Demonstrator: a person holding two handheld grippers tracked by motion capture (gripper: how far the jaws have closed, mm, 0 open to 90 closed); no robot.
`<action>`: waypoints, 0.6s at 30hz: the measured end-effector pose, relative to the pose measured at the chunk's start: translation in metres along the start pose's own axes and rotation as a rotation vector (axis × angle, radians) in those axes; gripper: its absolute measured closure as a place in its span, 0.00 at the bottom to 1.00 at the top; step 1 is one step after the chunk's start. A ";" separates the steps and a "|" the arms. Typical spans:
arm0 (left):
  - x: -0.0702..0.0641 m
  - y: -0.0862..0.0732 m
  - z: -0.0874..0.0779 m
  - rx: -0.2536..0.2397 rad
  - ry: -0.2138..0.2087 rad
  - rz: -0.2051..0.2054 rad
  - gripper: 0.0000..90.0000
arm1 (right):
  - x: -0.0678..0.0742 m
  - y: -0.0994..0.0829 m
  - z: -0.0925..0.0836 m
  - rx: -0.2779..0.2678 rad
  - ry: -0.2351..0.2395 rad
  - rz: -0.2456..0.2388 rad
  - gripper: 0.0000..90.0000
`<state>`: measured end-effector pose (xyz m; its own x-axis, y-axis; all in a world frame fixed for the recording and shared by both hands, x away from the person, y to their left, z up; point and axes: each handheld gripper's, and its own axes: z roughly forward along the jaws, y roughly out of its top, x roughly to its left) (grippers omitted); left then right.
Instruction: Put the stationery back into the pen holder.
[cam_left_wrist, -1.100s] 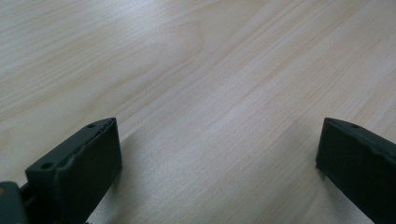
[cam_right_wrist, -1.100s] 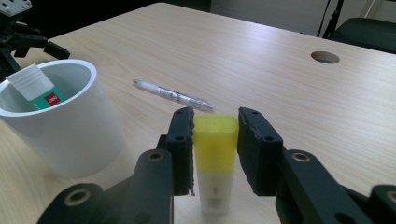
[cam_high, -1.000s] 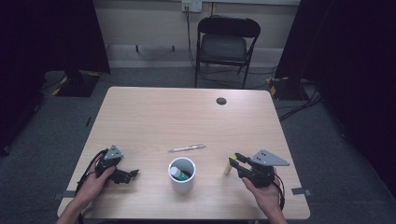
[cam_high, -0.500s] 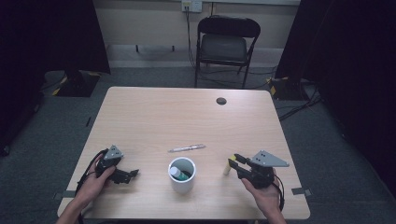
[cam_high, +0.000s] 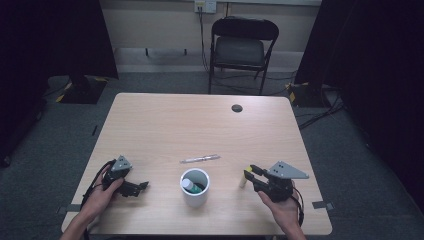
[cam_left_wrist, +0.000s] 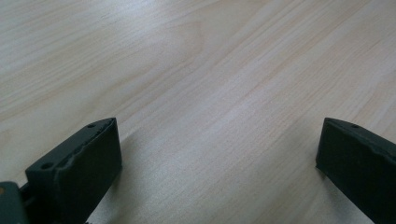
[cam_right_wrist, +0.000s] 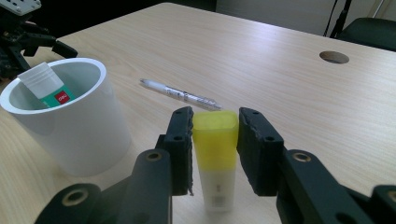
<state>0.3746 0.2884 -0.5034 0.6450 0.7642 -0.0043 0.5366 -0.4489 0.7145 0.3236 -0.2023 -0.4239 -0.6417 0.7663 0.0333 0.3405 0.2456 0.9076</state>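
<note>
On the pale wood counter (cam_high: 165, 125), the right gripper (cam_right_wrist: 214, 135) pinches a yellow-capped marker (cam_right_wrist: 215, 154) high on its cap, so it may pivot or slip before reaching the white cup (cam_right_wrist: 70, 121); the left gripper (cam_left_wrist: 217, 163) rests wide open, empty.

Cups: one — a white cup (cam_high: 195, 187)
Pens: one — lying on the table (cam_high: 150, 130)
Yellow-capped markers: one (cam_right_wrist: 215, 158)
Glue sticks: one, in the cup (cam_right_wrist: 46, 86)
Chairs: one (cam_high: 242, 47)
Grippers: two

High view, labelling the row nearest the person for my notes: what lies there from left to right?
Left tool → white cup → yellow-capped highlighter → right tool, closed on the highlighter.
</note>
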 end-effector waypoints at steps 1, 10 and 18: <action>0.000 0.000 0.000 0.000 0.000 0.000 0.00 | 0.000 0.000 0.000 0.001 0.001 -0.002 0.74; 0.000 0.000 0.000 0.000 0.000 0.001 0.00 | 0.002 -0.005 0.012 0.043 0.008 0.002 0.64; 0.000 0.000 0.000 0.000 0.000 0.000 0.00 | -0.003 -0.006 0.030 0.078 -0.011 0.010 0.74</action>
<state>0.3746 0.2883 -0.5035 0.6447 0.7644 -0.0045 0.5367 -0.4484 0.7148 0.3440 -0.1884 -0.4415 -0.6301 0.7756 0.0374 0.3996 0.2826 0.8721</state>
